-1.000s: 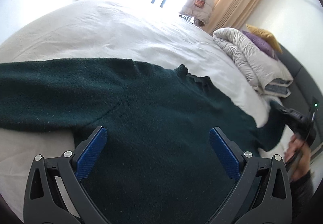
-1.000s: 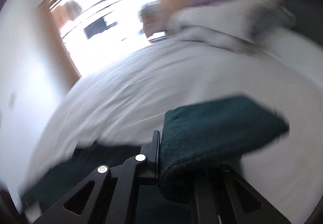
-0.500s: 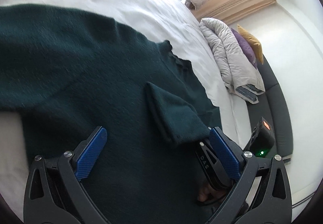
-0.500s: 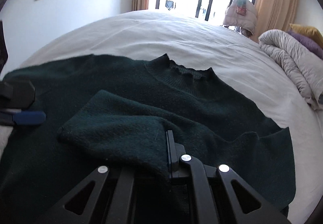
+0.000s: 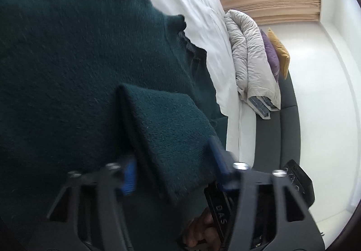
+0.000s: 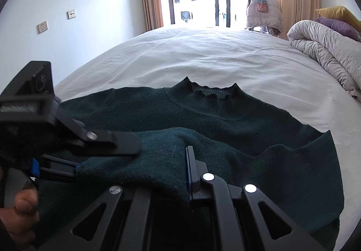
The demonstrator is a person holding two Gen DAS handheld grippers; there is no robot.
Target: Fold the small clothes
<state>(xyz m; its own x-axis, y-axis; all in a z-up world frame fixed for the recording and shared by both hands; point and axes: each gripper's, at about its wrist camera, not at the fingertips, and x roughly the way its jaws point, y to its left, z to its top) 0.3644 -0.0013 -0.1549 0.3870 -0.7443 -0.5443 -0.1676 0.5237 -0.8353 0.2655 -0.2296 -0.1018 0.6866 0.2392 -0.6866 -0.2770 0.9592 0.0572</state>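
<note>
A dark green sweater [image 6: 225, 120] lies flat on the white bed, collar away from me. Its sleeve [image 6: 146, 160] is folded across the body. My right gripper [image 6: 188, 174] is shut on that sleeve near its end, the knit draped over one finger. In the left wrist view the sleeve [image 5: 171, 133] lies between the blue pads of my left gripper [image 5: 173, 165], whose jaws are closing around the cuff. The pads do not clearly press on it. From the right wrist view the left gripper [image 6: 101, 157] comes in from the left, one finger above the cuff and one below.
A rolled grey duvet [image 6: 327, 54] with purple and yellow cushions lies at the bed's right side. Bare white sheet [image 6: 203, 52] stretches beyond the collar toward the window. A puffer vest [image 6: 264, 11] hangs by the curtains. A hand [image 6: 20, 203] holds the left gripper.
The left gripper has dropped and rolled onto the folded sleeve, and its jaws have narrowed from wide open. The right gripper brought the sleeve across the sweater body and stays shut on it.
</note>
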